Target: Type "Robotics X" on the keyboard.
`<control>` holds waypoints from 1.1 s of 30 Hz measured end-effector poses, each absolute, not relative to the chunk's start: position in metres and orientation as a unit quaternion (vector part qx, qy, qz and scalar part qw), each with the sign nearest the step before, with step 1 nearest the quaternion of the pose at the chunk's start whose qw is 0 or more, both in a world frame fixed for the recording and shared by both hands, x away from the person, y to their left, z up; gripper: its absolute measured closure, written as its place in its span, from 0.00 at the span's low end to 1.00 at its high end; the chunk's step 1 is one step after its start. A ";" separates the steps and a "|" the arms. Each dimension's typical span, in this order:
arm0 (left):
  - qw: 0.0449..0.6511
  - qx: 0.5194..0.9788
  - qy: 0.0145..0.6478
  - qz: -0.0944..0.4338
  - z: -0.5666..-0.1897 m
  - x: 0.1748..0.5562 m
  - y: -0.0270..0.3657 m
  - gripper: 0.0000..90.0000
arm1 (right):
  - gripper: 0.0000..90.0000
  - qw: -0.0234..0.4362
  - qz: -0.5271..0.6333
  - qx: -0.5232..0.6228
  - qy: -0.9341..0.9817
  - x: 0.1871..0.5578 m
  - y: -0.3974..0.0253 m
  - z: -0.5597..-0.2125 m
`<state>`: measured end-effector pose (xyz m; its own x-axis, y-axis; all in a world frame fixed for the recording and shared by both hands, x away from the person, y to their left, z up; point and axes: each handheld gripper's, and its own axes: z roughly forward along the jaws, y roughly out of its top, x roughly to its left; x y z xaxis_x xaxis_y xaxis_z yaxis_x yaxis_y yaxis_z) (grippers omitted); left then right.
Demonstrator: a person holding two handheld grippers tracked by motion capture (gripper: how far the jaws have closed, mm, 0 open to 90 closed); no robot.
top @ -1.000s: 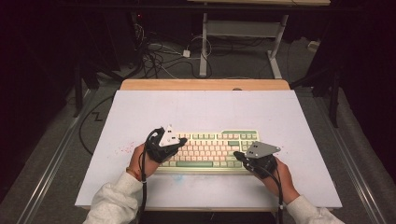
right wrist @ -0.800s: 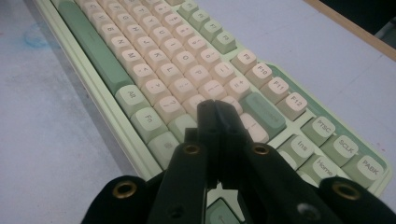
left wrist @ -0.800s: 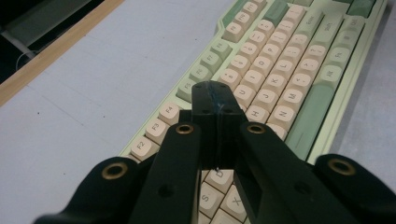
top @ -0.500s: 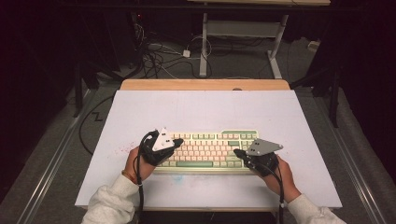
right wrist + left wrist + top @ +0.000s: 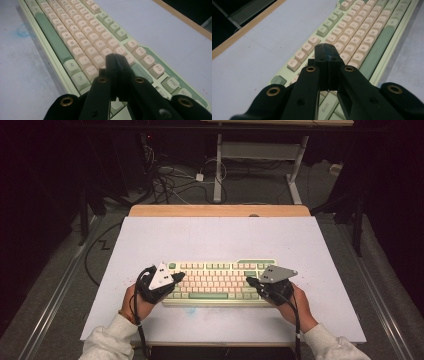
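- Cream-and-green keyboard (image 5: 220, 282) lies flat on the near half of the white table (image 5: 220, 237), long side toward the person, roughly centred between the two hands.
- Left gripper (image 5: 176, 278) sits over the keyboard's left end; in the left gripper view its jaws are pressed together with nothing between them, tips (image 5: 326, 51) above the letter rows near the function keys.
- Right gripper (image 5: 250, 282) sits over the right end; jaws likewise closed and empty, tips (image 5: 116, 60) above keys close to the F-row end.
- Judgement: closed jaws make one narrow point — suited to pressing a single key rather than grasping. One gripper at each end mirrors a typing posture.
- Both hands come in from the near edge, sleeves pale; a grey three-cornered plate (image 5: 278, 273) tops the right gripper.
- Hard to tell: whether either tip actually touches a keycap — the jaws cover the contact spot in both gripper views.
- Cut off: the keyboard's far ends in each gripper view; legends on distant keys too blurred to read.
- Faint blue smudge (image 5: 23, 32) on the table just beside the keyboard's front edge.
- Beyond the table: dark floor, cables (image 5: 172, 177), frame legs.
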<state>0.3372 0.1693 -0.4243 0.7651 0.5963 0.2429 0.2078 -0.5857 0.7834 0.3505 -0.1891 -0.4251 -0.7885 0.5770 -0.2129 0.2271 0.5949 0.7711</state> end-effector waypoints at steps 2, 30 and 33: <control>0.393 0.851 0.240 0.252 -0.426 0.336 0.174 0.97 | 1.00 0.226 0.389 0.239 0.860 0.352 -0.189 -0.425; 0.379 0.851 0.263 0.250 -0.441 0.321 0.203 0.97 | 1.00 0.217 0.379 0.234 0.869 0.368 -0.176 -0.423; 0.378 0.852 0.263 0.248 -0.443 0.320 0.203 0.97 | 1.00 0.214 0.376 0.229 0.872 0.371 -0.171 -0.424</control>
